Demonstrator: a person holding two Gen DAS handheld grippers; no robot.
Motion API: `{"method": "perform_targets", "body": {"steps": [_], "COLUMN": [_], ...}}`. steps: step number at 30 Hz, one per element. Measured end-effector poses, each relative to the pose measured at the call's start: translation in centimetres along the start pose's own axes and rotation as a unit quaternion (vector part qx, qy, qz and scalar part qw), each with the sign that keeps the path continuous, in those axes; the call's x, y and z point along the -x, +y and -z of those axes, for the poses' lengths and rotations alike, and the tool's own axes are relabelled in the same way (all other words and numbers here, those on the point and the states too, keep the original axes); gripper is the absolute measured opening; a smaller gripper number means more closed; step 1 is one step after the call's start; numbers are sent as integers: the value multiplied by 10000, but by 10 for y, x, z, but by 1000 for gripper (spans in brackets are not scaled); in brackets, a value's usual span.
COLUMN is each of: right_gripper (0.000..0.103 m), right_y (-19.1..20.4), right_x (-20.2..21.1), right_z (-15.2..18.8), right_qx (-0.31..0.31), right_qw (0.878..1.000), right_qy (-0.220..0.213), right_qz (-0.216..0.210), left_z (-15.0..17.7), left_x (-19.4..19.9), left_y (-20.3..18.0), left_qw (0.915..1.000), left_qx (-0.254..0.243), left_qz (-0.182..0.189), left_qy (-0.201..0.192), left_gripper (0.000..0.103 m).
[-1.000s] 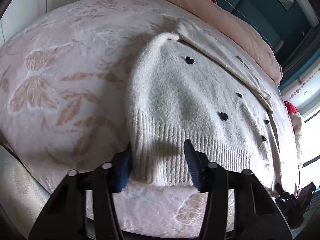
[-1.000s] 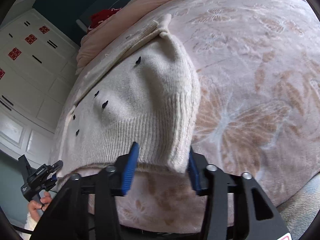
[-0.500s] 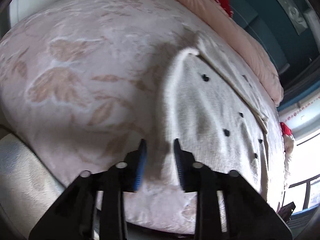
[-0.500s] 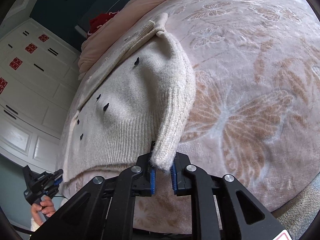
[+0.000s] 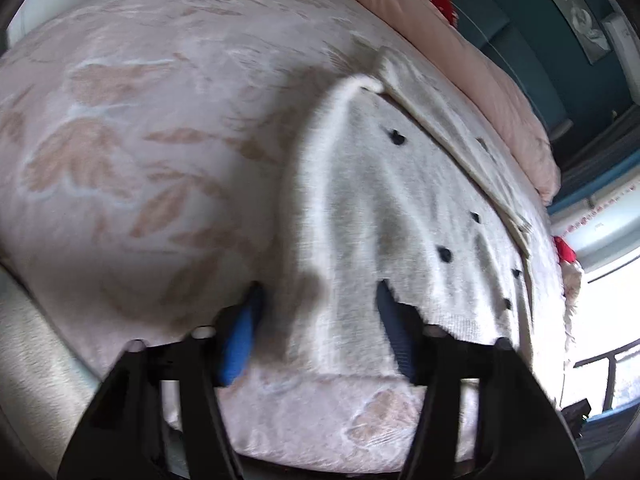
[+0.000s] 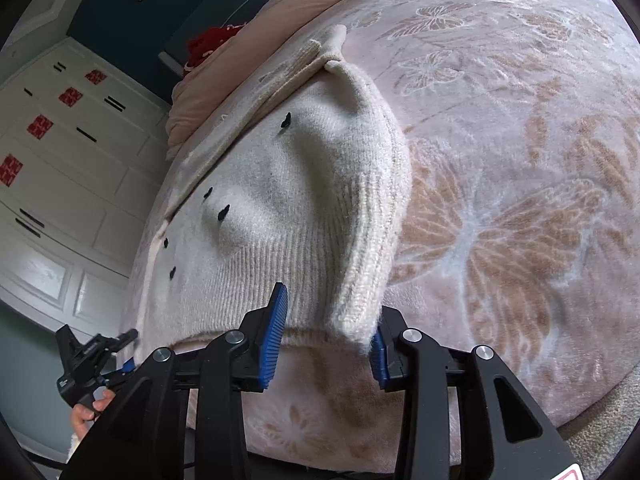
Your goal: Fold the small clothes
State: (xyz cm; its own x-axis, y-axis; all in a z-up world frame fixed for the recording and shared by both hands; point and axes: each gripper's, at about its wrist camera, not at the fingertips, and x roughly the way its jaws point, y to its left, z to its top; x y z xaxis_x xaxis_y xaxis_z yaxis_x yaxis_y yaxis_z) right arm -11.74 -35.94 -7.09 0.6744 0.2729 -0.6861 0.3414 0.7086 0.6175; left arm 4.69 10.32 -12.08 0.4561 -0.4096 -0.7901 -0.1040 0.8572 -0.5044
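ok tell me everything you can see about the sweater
The sweater is a small cream knit, fuzzy, with a ribbed hem and small black dots. It lies on the pink butterfly-patterned blanket, one side folded over toward the middle. Its hem corner sits between the opening jaws of the right gripper, which do not press it. The opposite hem end lies between the jaws of the left gripper, also opening.
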Motion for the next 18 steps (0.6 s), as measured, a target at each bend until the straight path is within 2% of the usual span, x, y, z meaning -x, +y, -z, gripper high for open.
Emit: {"method": "perform_targets", "body": {"steps": [2,3,4,6,11,14,18], "right_gripper": [16,9,8,8,7,6,3], "right_y": [-3,-6,-8,-10,7,24,41], "right_x": [1,1,2,9,30,49,80], "right_z": [-2,-3,-3,-4,-6,-6,-1], "right_qx": [-96,-182,-287,-383,-166,176,715], "right_qw": [9999,9998,9995,9986,9981,9977,9961], "right_qy": [-26,-5,-7,-122,-359,-409,-368], "right_qz": [6,-55,-163,-331,-477,-503,-369], "left_z": [-1,-2,-3,-3,-5,-5,6], "left_x": [-5,-5,-4,3,30,54,90], "left_y": [-3,-3,-4,-4,-6,-7,-12], "left_qw": [9999,9998,9997,9994,9982,9968,9964], "left_qx": [55,109,150,195,236,228,-119], "left_qz": [51,87,154,280,552,760,836], "left_qy": [92,105,108,78,-31,-90,26], "left_gripper": [18,13,11,9,8,7,5]}}
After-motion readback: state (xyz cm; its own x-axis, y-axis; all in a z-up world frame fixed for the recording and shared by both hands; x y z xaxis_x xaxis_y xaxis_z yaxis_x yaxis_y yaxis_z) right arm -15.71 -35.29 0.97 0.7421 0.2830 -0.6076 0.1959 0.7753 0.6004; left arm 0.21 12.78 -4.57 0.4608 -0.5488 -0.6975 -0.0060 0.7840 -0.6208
